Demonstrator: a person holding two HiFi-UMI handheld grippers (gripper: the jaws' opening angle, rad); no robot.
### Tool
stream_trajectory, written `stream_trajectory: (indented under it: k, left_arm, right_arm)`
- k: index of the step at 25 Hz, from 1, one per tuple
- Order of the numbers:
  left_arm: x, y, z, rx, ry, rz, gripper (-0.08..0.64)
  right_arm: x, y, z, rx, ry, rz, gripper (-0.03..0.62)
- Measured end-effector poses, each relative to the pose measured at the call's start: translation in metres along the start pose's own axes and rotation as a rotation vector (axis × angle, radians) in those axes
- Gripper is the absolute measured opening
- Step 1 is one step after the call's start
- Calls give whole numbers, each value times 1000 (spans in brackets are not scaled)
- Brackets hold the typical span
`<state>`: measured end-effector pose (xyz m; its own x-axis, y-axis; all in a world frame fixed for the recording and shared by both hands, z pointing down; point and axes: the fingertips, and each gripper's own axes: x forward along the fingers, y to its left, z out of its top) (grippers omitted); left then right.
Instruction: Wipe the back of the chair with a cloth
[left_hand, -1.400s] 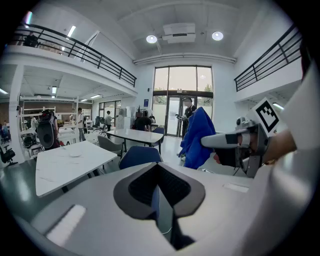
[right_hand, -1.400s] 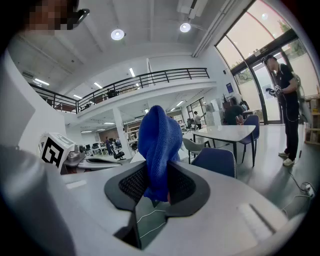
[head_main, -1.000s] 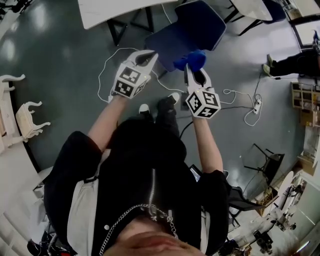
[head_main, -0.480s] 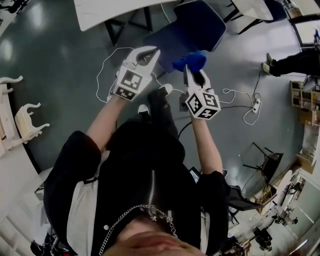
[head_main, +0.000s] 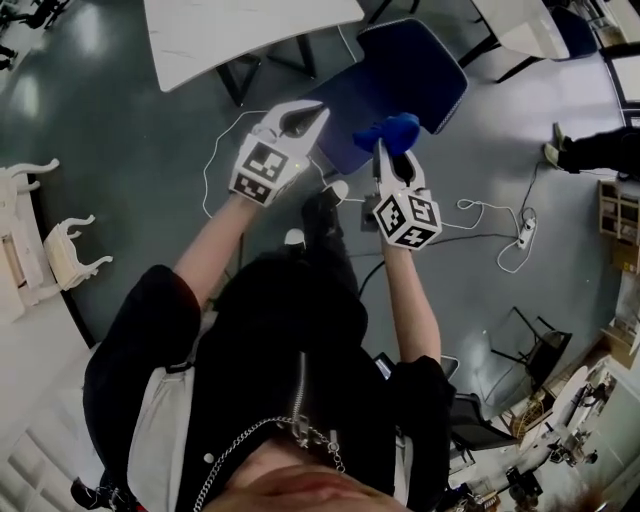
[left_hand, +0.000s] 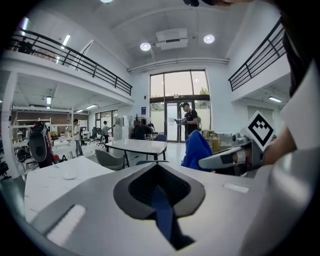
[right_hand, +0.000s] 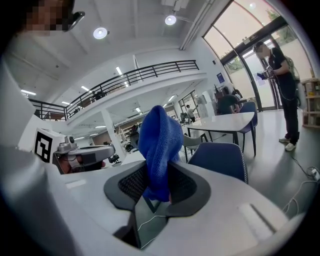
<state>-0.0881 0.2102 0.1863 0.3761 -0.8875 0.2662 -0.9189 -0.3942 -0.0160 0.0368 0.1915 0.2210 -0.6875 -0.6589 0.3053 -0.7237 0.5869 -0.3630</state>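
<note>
Presently the right gripper (head_main: 386, 152) is clamped on a blue cloth (head_main: 388, 129), which stands bunched up out of its jaws over the blue chair (head_main: 418, 60); contact with the chair cannot be told. Left gripper (head_main: 306, 116) hangs just beside, jaw tips drawn together, empty

Bright, even indoor light: round ceiling lamps (left_hand: 145, 46), daylight through tall glass entrance (left_hand: 177, 107). Soft glare patches on floor (head_main: 90, 40), head view. Strong fisheye bending, dark vignetted corners. Left hand-held gripper (left_hand: 159, 167) blurred near lens; cloth (right_hand: 159, 145) weave crisp.
</note>
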Motion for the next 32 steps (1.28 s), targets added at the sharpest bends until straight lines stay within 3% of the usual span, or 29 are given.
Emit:
stream_trajectory:
  k: [13,25,32]
  left_arm:
    - [151,72,6,8,64,-46,9]
    - [259,127,-30,15,61,-171,9]
    - [308,150,-65,45,64,-224,9]
  right_arm:
    - [128,-118,40,88,25,-120,109]
    - [260,-168,12,64,122,-203,110]
    - [335,-212,-2,118,118,-233,110]
